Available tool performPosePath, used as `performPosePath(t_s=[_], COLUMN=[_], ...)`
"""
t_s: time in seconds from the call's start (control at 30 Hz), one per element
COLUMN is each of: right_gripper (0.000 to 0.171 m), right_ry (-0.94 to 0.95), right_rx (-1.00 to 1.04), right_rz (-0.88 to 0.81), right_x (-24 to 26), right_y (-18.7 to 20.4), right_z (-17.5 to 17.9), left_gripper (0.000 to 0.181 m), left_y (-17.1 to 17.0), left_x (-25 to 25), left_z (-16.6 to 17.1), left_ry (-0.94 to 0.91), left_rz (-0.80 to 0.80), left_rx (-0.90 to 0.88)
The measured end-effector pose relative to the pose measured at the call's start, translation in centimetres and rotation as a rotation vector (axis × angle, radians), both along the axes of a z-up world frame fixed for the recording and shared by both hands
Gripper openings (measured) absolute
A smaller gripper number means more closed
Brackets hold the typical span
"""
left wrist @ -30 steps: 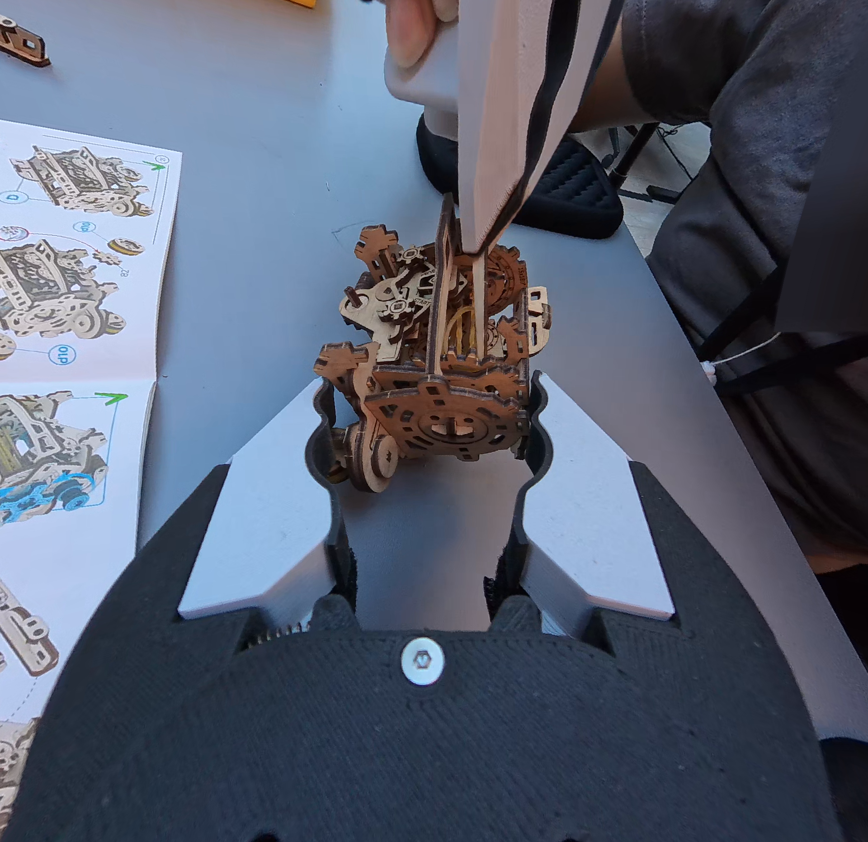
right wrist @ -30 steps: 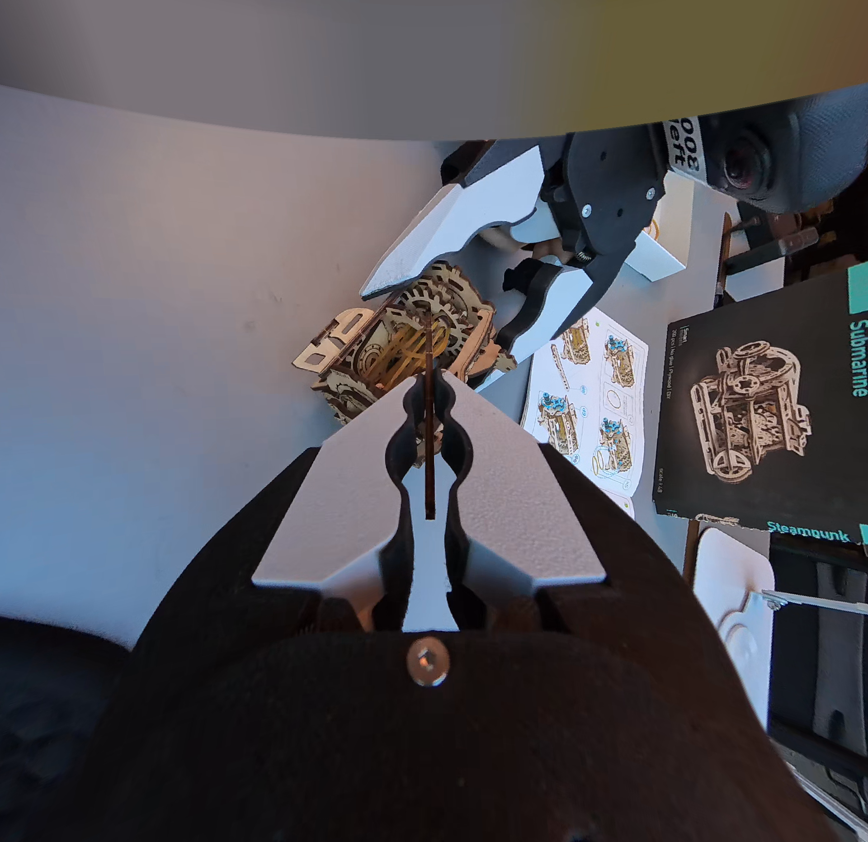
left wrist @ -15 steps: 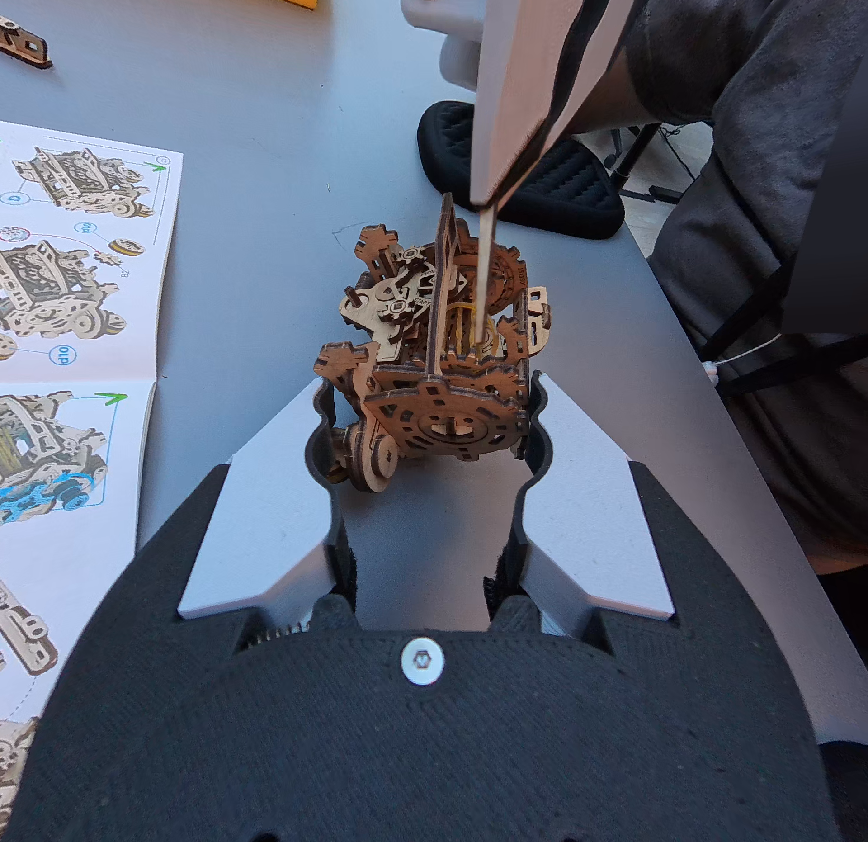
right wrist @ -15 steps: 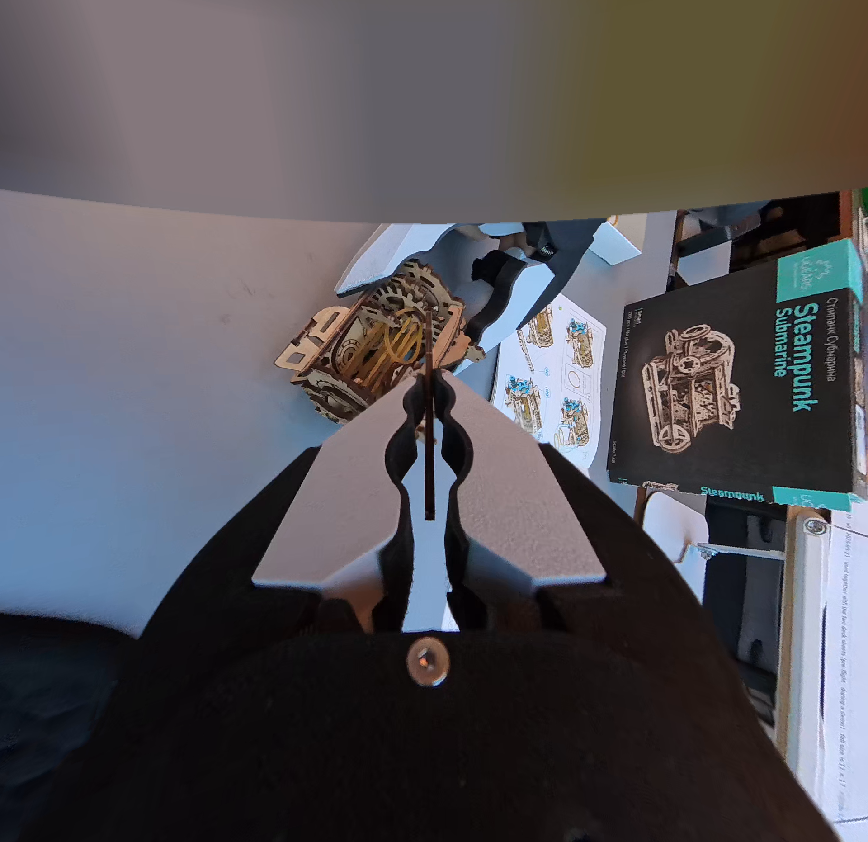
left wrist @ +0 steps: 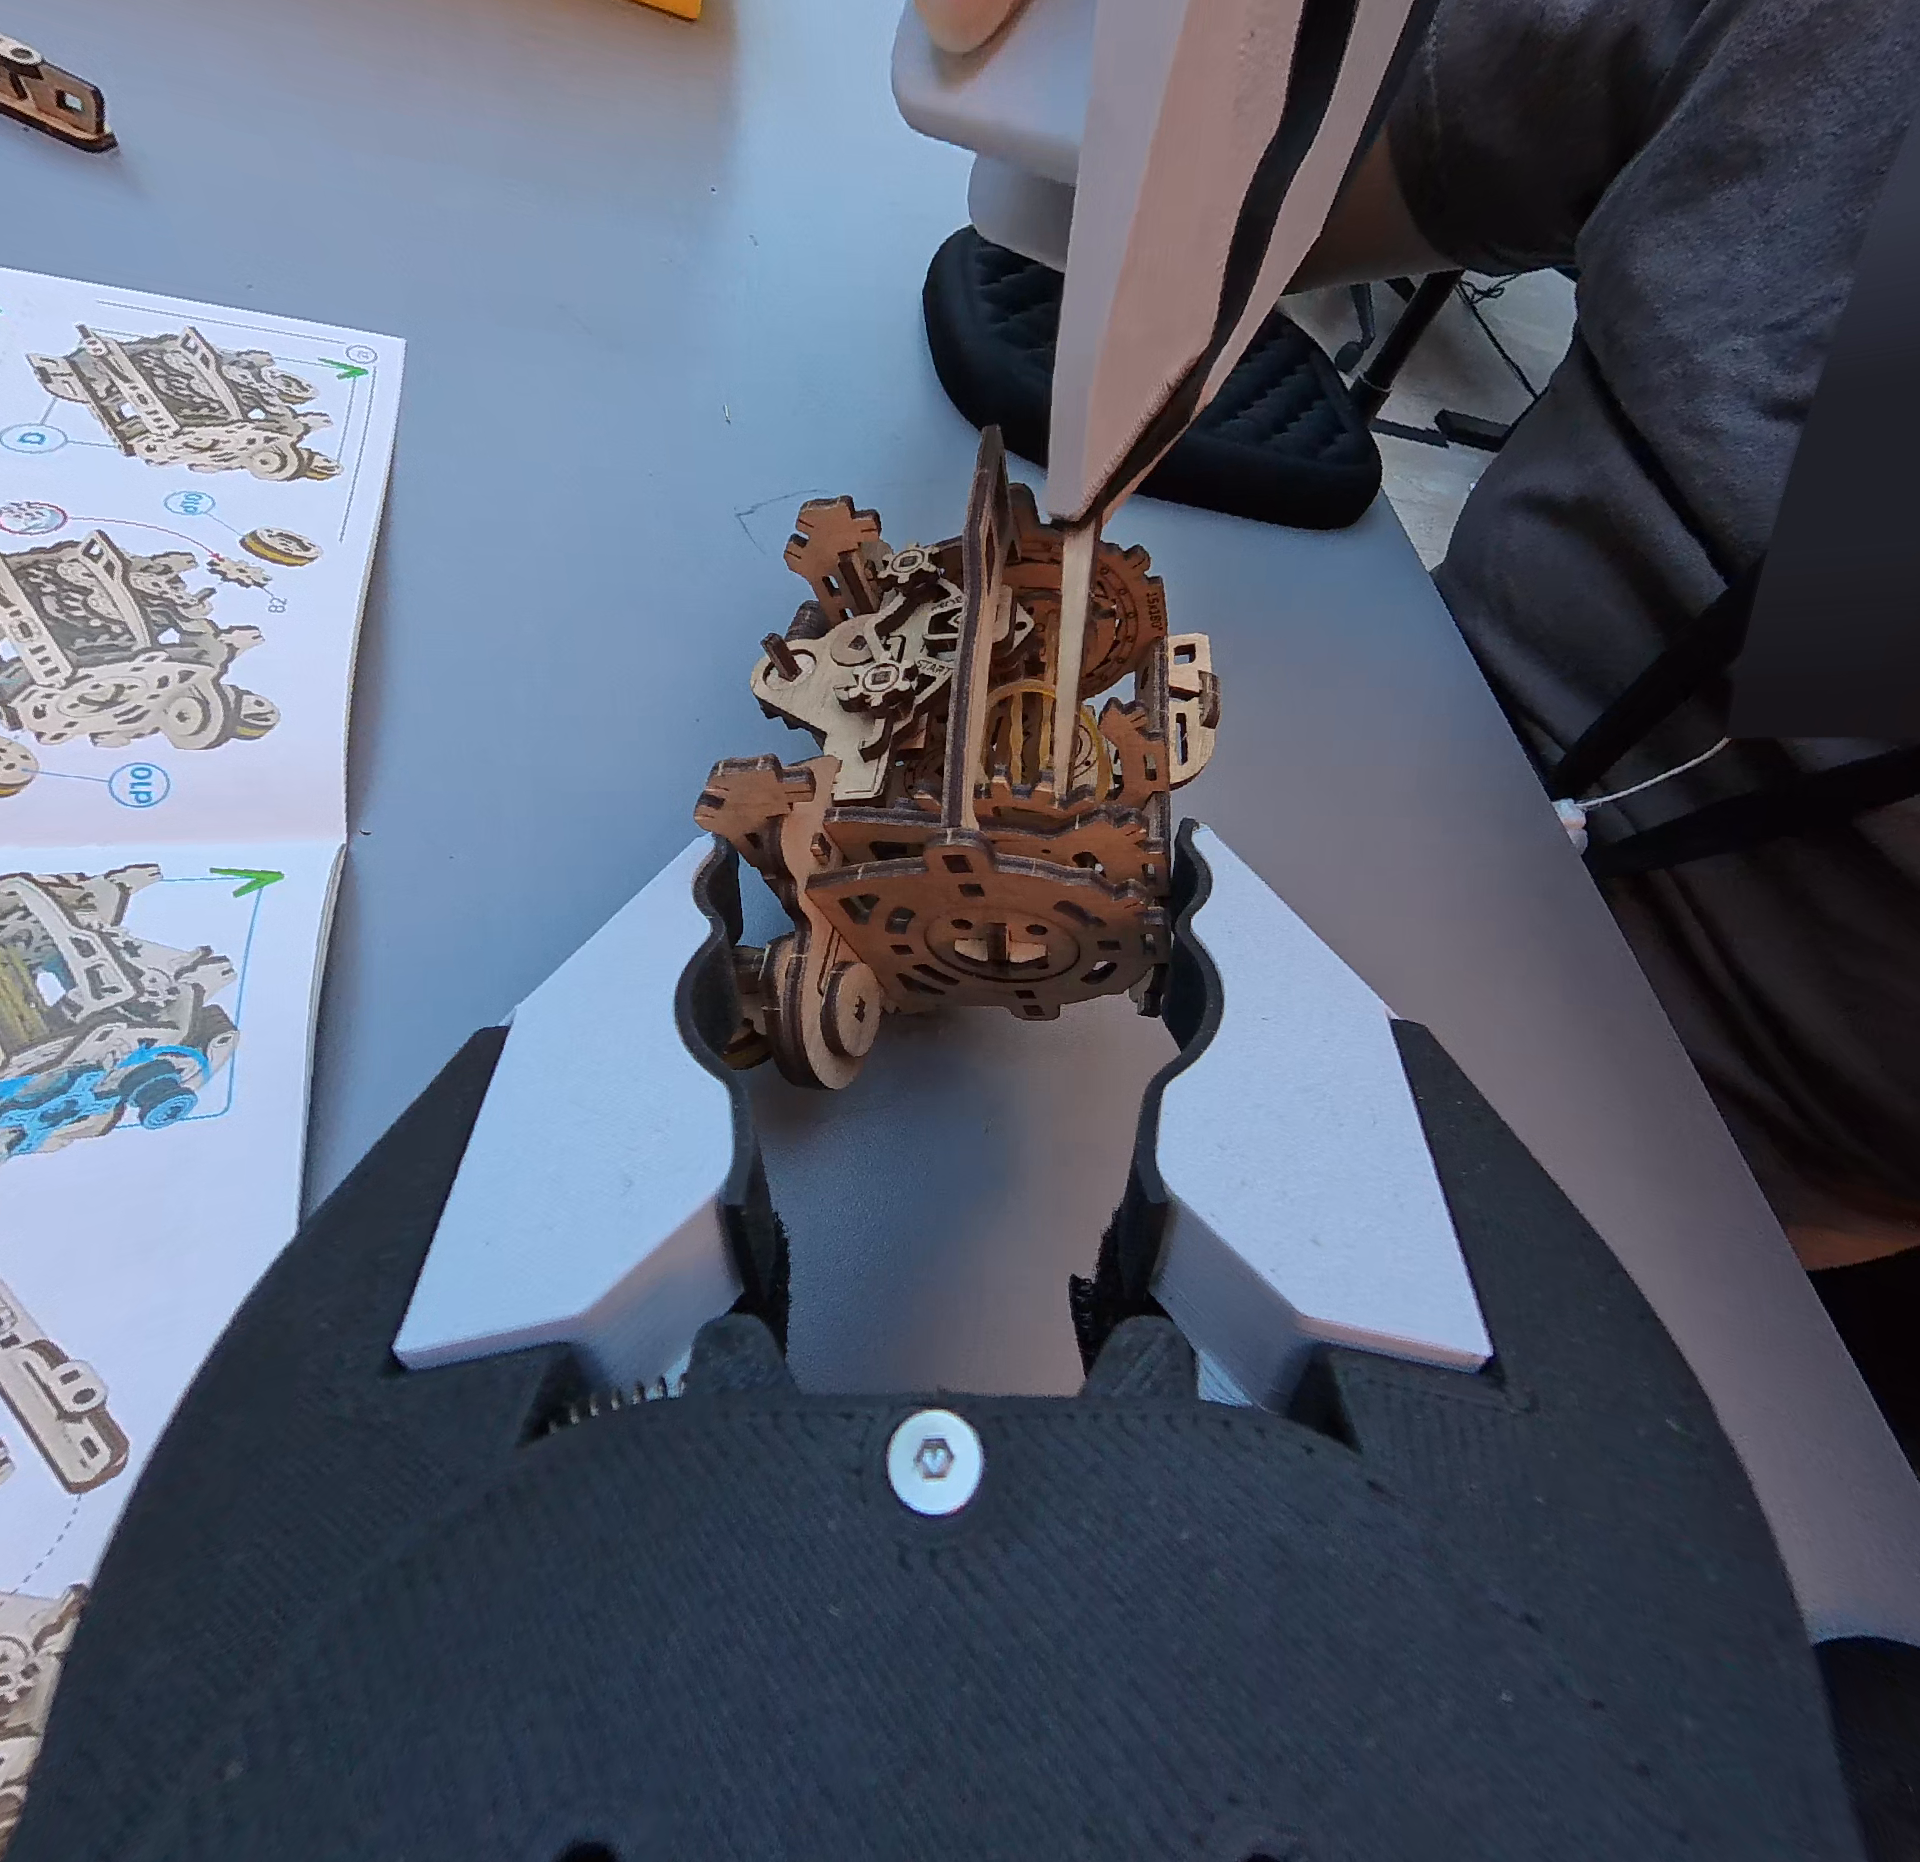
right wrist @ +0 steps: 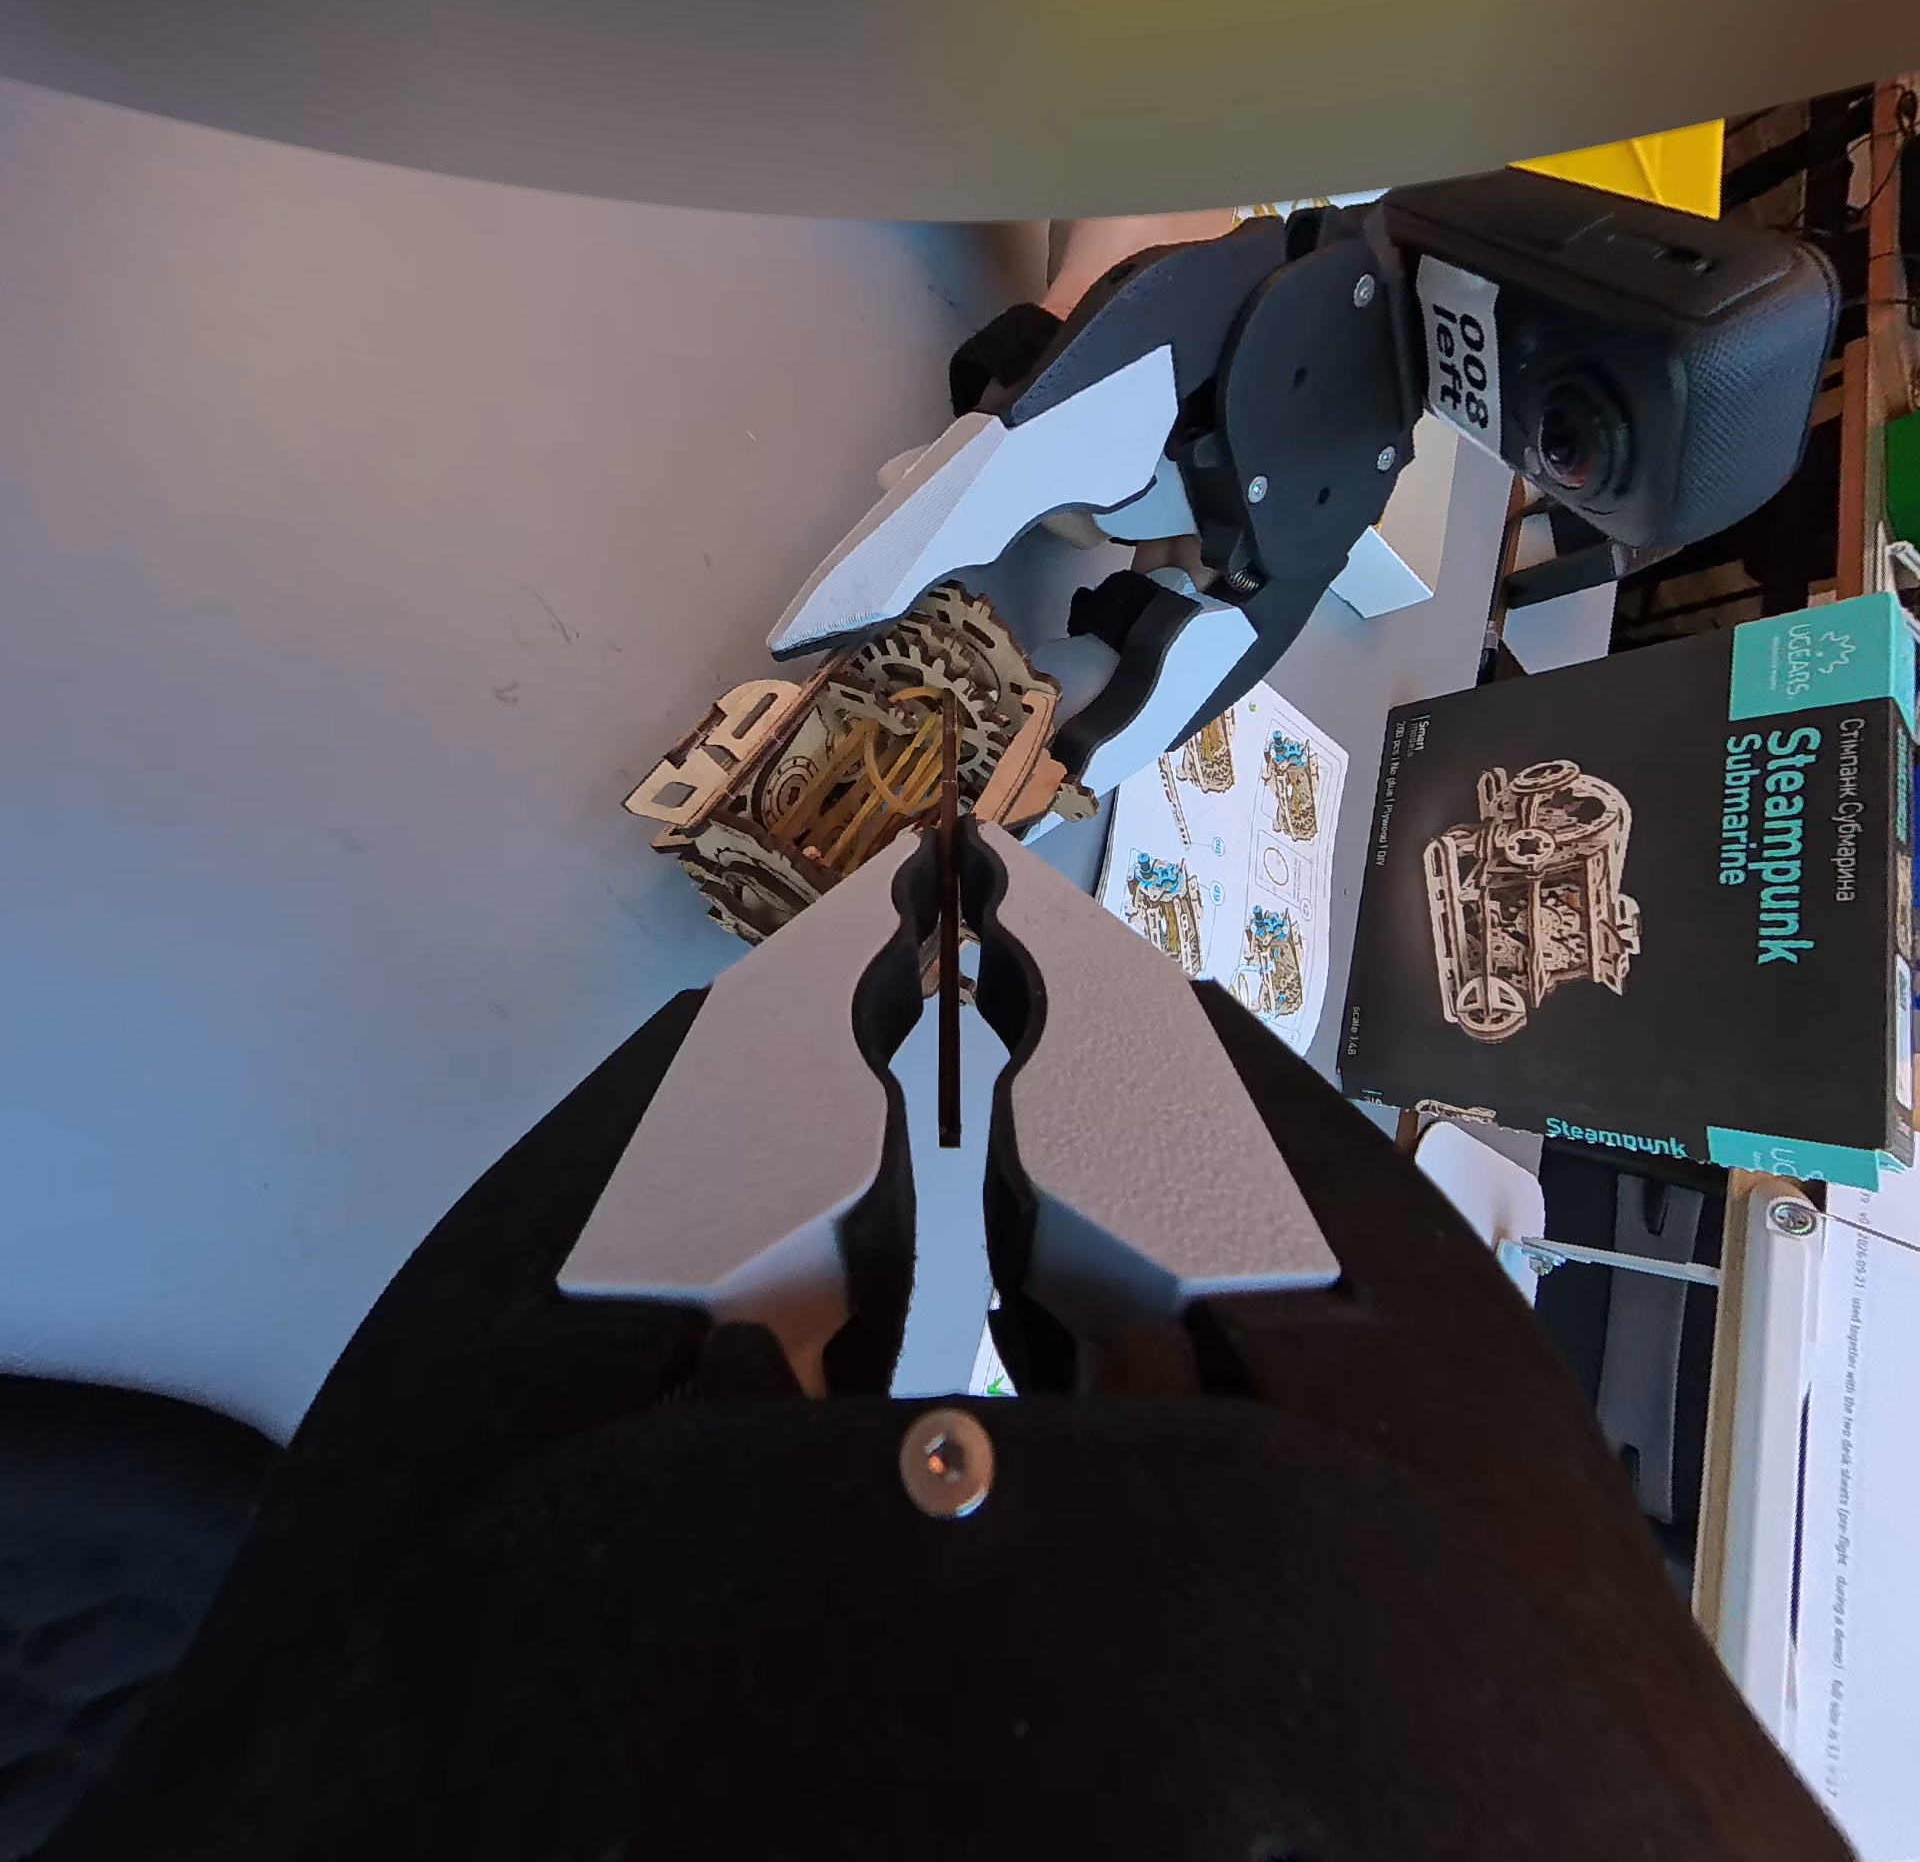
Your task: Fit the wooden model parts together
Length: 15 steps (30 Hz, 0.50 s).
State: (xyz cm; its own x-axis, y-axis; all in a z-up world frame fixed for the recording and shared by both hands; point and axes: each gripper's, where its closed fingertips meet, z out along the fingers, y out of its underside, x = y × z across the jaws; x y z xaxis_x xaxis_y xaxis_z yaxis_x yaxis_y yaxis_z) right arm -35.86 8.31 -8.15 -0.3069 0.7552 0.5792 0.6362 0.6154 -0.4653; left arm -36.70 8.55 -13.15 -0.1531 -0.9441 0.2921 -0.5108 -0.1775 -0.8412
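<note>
A partly built wooden model point(left wrist: 987, 929) with gears and yellow rubber bands rests tilted on the grey table point(left wrist: 540, 378). My left gripper point(left wrist: 951, 856) grips it by both sides at the near end. My right gripper point(right wrist: 945, 846) is shut on a thin flat wooden part point(right wrist: 948, 981), seen edge-on. In the left wrist view the right gripper point(left wrist: 1081, 503) comes down from above, and the part point(left wrist: 1070, 649) stands upright with its lower end inside the model's top. In the right wrist view the model point(right wrist: 831, 773) lies just beyond my fingertips, with the left gripper point(right wrist: 935, 711) clamped round it.
An open instruction booklet point(left wrist: 156, 669) lies to the left of the model. A black model box point(right wrist: 1621, 898) stands beyond it. A black padded piece point(left wrist: 1226, 399) sits near the table's right edge, next to a seated person point(left wrist: 1662, 565). A loose wooden part point(left wrist: 47, 108) lies far left.
My right gripper rose a little with the thin part, then came back down to the model. My left gripper and the model stayed in place.
</note>
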Motion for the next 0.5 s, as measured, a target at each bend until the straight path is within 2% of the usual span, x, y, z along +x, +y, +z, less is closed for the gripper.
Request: performPosePath(t_s=[0.5], right_gripper=[0.001], right_ry=[-0.06], right_rx=[0.167], right_rz=[0.022], right_x=[0.01], right_y=[-0.16], right_z=[-0.26], left_gripper=[0.082], left_y=[0.0], left_x=[-0.01], left_z=[-0.03], left_ry=[0.0], left_rz=[0.003], left_rx=[0.013])
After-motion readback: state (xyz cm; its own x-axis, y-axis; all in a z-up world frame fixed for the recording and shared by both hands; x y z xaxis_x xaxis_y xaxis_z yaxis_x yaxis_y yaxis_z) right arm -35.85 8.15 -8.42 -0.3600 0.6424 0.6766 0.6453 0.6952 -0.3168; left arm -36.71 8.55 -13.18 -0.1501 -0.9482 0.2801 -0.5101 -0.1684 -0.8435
